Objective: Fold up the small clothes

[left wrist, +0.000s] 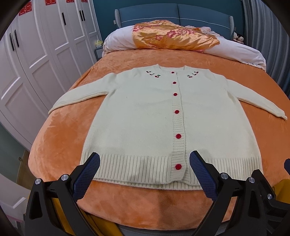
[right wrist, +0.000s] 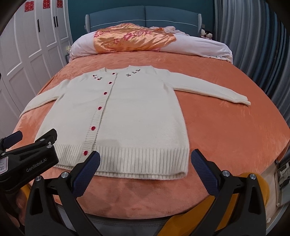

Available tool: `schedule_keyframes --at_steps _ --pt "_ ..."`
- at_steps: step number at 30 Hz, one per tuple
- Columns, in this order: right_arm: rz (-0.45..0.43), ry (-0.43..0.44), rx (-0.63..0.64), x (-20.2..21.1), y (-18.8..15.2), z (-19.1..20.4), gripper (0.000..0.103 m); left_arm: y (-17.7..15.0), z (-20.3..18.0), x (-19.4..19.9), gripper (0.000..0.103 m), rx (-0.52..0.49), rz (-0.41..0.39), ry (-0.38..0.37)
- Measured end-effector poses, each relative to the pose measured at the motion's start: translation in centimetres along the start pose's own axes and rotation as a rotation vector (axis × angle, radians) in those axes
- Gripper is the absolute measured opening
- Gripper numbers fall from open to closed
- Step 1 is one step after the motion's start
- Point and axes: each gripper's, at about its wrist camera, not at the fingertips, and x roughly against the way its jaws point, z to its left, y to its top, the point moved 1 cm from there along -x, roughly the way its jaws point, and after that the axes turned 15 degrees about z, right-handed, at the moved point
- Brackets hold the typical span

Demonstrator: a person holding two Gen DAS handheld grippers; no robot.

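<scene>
Cardigan (left wrist: 145,116) flat, unfolded, ahead of my left hand-held gripper (left wrist: 144,172) and right hand-held gripper (right wrist: 145,170); both wide open, empty. Next: grab sleeve.

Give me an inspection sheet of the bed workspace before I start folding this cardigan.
Surface: orange blanket covering the bed, smooth.
Job's things: cream cardigan lying flat, buttoned, sleeves spread.
Clutter: rolled bedding with orange satin cover at the headboard end.
Grippers: left claw open, hovering at the hem; right claw open, near the hem's right corner.
Cables: nothing seen.
Surroundings: white wardrobe on the left, blue headboard.
</scene>
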Motion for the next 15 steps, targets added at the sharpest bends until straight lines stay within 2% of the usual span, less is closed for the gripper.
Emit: schedule_keyframes --at_steps 15 --pt "0.005 0.0 -0.008 -0.27 0.29 -0.13 0.098 -0.03 -0.35 -0.23 0.096 -0.016 -0.004 0.003"
